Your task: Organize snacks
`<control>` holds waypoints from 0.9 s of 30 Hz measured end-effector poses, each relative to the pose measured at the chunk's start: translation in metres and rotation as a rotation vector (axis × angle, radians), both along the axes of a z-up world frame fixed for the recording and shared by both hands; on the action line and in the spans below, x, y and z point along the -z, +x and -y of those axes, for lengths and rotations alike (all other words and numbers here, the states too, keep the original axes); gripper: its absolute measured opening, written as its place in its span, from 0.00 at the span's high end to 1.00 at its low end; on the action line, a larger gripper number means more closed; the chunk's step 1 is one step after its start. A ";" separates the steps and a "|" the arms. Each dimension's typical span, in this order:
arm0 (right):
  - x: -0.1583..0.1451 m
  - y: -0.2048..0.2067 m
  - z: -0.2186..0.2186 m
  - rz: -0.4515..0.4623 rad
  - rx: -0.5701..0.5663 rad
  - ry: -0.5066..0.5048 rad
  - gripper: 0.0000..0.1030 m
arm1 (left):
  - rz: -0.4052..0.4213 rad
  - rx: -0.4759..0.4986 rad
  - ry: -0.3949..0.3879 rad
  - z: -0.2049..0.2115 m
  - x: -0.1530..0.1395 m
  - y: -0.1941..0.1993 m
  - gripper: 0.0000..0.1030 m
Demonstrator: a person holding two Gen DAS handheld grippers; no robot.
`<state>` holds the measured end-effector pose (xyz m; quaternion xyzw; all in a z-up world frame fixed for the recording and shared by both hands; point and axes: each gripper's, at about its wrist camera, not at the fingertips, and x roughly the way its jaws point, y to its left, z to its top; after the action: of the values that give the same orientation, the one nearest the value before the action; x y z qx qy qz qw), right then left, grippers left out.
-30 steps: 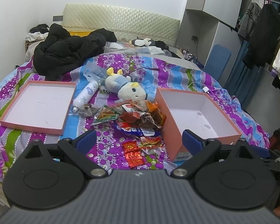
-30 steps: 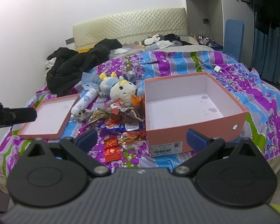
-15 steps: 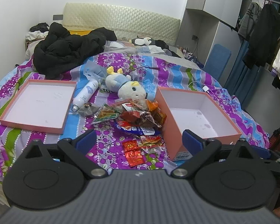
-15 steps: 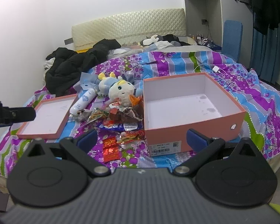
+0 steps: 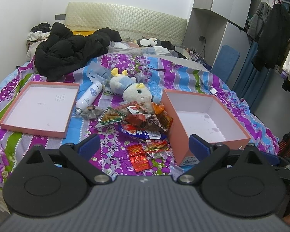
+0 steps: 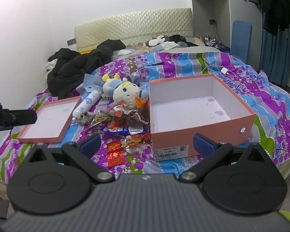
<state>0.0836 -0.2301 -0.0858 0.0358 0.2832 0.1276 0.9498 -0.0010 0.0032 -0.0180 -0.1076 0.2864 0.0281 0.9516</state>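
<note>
Snack packets (image 5: 143, 119) are heaped on the bed between the pink lid (image 5: 39, 106) at left and the empty pink box (image 5: 203, 116) at right, touching the box's left wall. Two red packets (image 5: 138, 155) lie nearer, apart from the heap. Left gripper (image 5: 144, 145) and right gripper (image 6: 147, 143) are both held spread wide, nothing grasped, hovering short of the pile. No packet is boxed yet. A single loose packet at the near edge is best pinched flat and lifted clear over the box wall. Only the right view shows the box's barcode label (image 6: 172, 152) and the left gripper's tip (image 6: 23, 117).
</note>
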 end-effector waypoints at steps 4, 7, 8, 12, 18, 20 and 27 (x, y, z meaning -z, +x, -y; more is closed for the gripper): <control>0.000 0.000 0.000 0.002 0.000 -0.002 0.00 | 0.002 0.000 0.000 -0.001 0.000 0.000 0.03; 0.000 0.000 -0.001 0.006 0.001 -0.006 0.00 | 0.003 0.001 -0.001 -0.002 -0.001 0.000 0.03; 0.001 0.000 -0.002 0.006 0.002 -0.007 0.00 | 0.003 0.001 -0.001 -0.002 -0.001 0.000 0.03; 0.001 0.000 -0.001 0.004 -0.001 -0.006 0.00 | -0.002 0.003 -0.003 -0.001 -0.001 0.001 0.03; 0.003 0.002 0.000 -0.004 0.004 -0.007 0.00 | -0.013 0.009 -0.009 0.000 0.000 0.002 0.03; 0.003 0.002 0.000 -0.003 0.003 -0.008 0.00 | -0.015 0.011 -0.007 0.000 0.000 0.003 0.03; 0.008 0.003 0.002 -0.007 -0.006 -0.002 0.00 | -0.032 0.015 -0.019 -0.003 0.009 0.007 0.03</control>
<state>0.0868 -0.2319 -0.0934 0.0343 0.2868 0.1302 0.9485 0.0056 0.0061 -0.0273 -0.1139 0.3026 0.0200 0.9461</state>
